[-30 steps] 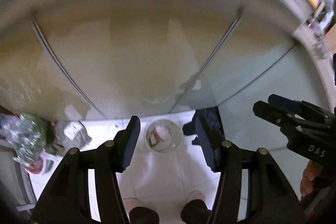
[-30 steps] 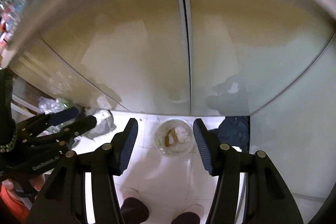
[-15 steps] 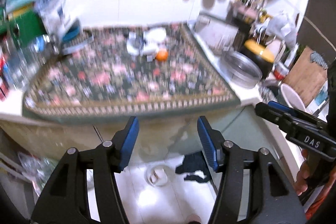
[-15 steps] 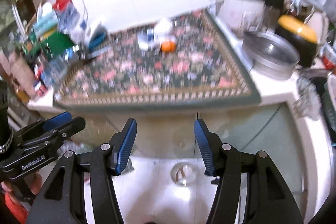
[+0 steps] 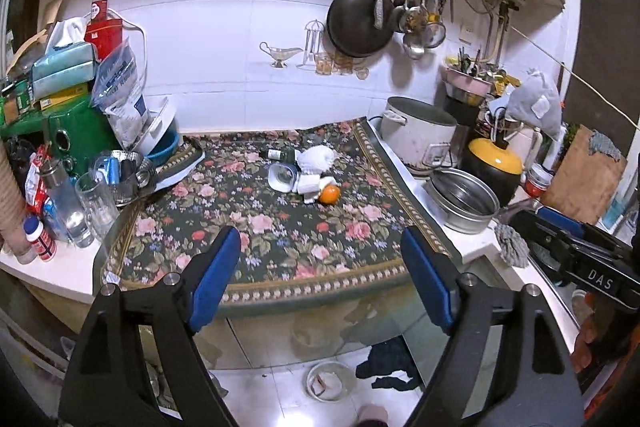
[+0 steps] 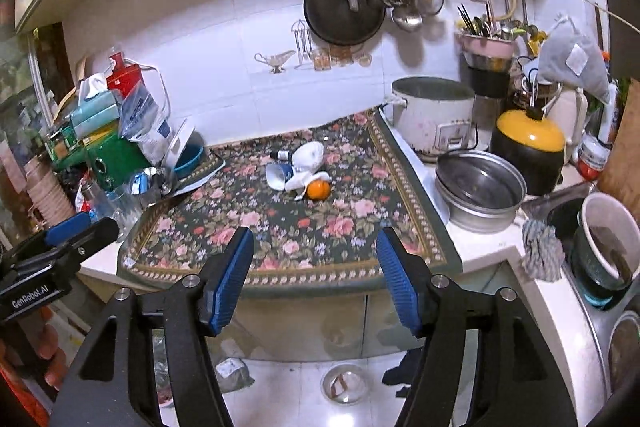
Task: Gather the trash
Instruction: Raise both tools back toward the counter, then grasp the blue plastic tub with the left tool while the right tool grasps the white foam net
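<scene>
Trash: crumpled white tissue, tipped paper cup, small dark bottle and orange, clustered mid floral mat.
Left gripper: spread, empty, above mat's near edge.
Right gripper: spread, empty, alongside.
Floor bin: below counter.

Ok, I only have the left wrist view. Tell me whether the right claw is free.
Observer: The right wrist view shows the right claw open, with nothing between its pads.
Operator: Now report what its body hides on my right.
Observer: A white tub with something brown inside, just right of the grey rag.
</scene>
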`<state>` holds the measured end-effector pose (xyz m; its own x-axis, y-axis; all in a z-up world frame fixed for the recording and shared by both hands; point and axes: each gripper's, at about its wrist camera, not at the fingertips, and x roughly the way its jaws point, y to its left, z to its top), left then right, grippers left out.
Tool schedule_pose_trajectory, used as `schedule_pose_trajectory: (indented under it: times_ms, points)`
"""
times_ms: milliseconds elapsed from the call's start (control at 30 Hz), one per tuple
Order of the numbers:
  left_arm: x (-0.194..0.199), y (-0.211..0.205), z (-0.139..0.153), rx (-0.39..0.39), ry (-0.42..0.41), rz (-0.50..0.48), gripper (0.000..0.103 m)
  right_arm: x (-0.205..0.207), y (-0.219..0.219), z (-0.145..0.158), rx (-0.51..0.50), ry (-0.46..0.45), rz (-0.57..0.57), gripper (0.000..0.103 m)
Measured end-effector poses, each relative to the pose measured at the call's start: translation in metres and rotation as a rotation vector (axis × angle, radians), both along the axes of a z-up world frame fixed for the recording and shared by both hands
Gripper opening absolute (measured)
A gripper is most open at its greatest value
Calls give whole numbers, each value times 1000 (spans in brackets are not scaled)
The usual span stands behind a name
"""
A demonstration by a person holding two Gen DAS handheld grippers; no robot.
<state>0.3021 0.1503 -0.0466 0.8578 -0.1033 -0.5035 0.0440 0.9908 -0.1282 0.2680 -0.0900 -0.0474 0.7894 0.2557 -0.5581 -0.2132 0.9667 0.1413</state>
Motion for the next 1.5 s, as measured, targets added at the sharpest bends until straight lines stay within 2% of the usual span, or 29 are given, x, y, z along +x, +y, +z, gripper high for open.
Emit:
schedule_pose_trajectory:
  times_ms: [167,433,633,733,900,1033,1233,1333,1500]
  points:
    - [34,-5,1,15,-10,43,82,31,-8,-3,7,-4,24,60]
    - [130,-27,-2,22,48,154,82,119,-24,-6,26,41,147,60]
    - [183,-33,-24,-15,113,248,82,181,-37,-18,11,94,267,60]
    - [212,-29,-40,-31,176,289,82,207,-39,-29,3,120,299,60]
    - [249,-16,-63,-54,233,307,82,249,-39,-48,53,191,334,60]
    - [284,-5,-81,-64,272,284,82,277,-28,-64,69,236,328,60]
    - [347,10,-117,-75,348,173,79,309,-5,-82,68,284,286,60]
    - [379,18,-138,-98,400,114,72,331,7,-93,68,310,256,60]
    - [427,32,-177,-204,505,17,52,364,21,-117,67,368,199,60]
